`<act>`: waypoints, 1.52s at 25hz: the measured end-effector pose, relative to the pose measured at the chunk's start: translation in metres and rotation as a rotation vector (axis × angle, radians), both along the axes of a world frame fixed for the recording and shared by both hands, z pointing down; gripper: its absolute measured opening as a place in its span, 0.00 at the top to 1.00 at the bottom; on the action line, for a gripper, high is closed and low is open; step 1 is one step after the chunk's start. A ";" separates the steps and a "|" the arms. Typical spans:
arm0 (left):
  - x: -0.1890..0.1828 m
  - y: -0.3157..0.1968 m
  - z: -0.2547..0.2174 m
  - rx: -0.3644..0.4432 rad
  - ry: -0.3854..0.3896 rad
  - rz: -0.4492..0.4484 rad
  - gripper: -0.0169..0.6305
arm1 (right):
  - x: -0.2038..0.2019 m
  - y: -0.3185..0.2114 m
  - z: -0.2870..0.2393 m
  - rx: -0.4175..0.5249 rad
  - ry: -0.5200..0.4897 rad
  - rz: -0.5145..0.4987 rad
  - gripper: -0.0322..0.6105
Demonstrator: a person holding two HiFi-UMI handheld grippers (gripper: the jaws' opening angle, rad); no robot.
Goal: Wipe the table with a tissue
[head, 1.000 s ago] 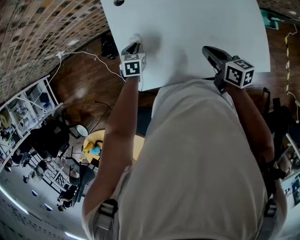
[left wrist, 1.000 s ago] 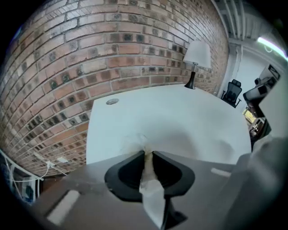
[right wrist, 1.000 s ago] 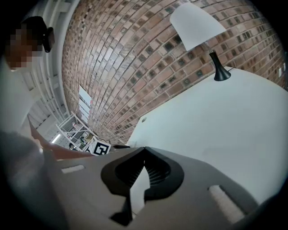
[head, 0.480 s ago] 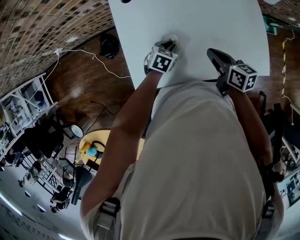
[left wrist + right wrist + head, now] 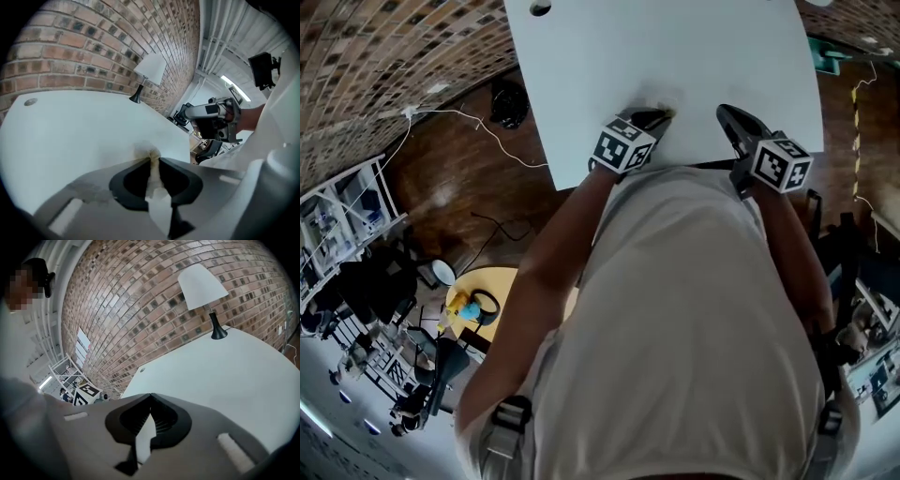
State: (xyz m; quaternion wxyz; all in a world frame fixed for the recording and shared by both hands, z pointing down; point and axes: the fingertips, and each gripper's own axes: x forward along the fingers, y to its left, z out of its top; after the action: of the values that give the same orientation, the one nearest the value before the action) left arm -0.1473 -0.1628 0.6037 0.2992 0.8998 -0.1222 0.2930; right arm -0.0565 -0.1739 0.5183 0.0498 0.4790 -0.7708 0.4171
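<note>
Left gripper (image 5: 155, 160) tilts downward, forearm extended; jaws clenched on the tissue (image 5: 149, 153), which bunches just past their tips against the table (image 5: 70, 126). Right gripper (image 5: 150, 396) hovers alongside, jaws closed, nothing between them.

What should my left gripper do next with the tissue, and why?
Probably sweep the left gripper away from you across the table, with the tissue pressed down. Its jaws are clamped on the tissue, which touches the surface close to the near edge, and a wide stretch of tabletop lies beyond it toward the lamp.
</note>
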 end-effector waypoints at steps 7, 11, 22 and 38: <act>0.011 0.009 -0.033 0.087 0.067 -0.145 0.87 | 0.031 0.016 -0.022 0.067 0.012 -0.046 0.94; -0.006 0.004 -0.045 0.152 0.055 -0.288 0.87 | 0.033 0.026 -0.023 0.119 0.043 -0.138 0.94; 0.085 0.069 -0.075 0.244 0.073 -0.450 0.87 | 0.123 0.097 -0.041 0.198 0.039 -0.267 0.94; 0.128 0.163 -0.103 0.329 0.114 -0.604 0.87 | 0.167 0.182 -0.054 0.289 -0.069 -0.345 0.94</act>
State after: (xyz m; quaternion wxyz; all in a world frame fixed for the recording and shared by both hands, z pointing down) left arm -0.0194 0.0005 0.5009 0.2295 0.8742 -0.4116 0.1171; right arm 0.1103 0.0078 0.4647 0.0248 0.3277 -0.8943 0.3038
